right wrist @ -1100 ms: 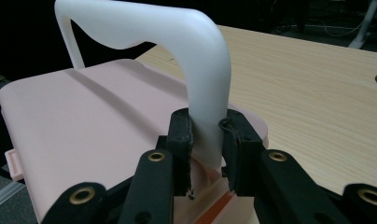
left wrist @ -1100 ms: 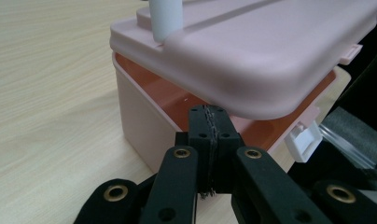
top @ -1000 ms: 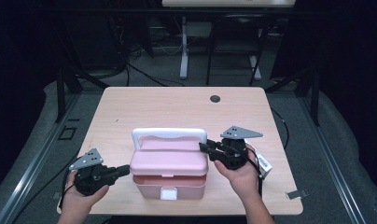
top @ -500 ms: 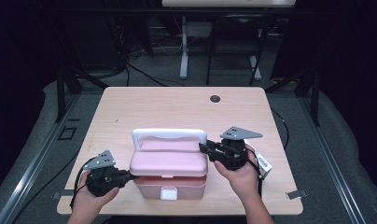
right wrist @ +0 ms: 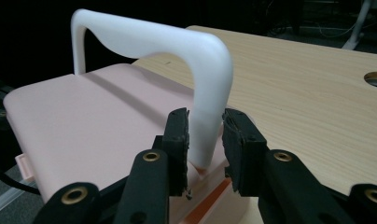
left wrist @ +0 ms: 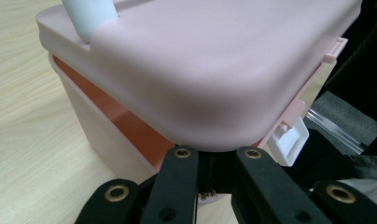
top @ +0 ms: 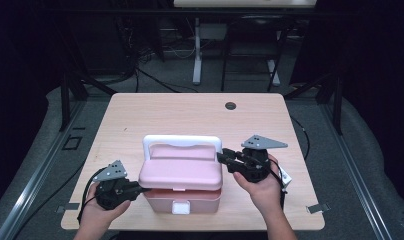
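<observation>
Pink lunch box [top: 182, 182] sits near the front edge of the table [top: 140, 115], with its lid [left wrist: 214, 70] lifted a little off the base, so that a gap shows along the side in the left gripper view. The white latch [left wrist: 293, 140] at the front hangs unfastened.

The left hand-held gripper [top: 140, 189] has its jaws closed together, with nothing between them, and their tips are tucked under the lid's left corner, apparently prying it upward. The right hand-held gripper [right wrist: 204, 140] straddles the right post of the white handle [right wrist: 200, 70]. Its jaws have just been opening: the post stands between them, but the pads look to be just clear of it, so the hold appears loose at best.

The likely trouble comes from that slack. If the left gripper keeps levering the lid while the right one no longer steadies the handle, the whole box could tip or skid toward the right rather than open. The closed tips also bear on a smooth, rounded plastic edge; they may slip out, and the lid would drop back onto the base. Because the box stands close to the table's front edge, a hard shove could push it toward the person.
</observation>
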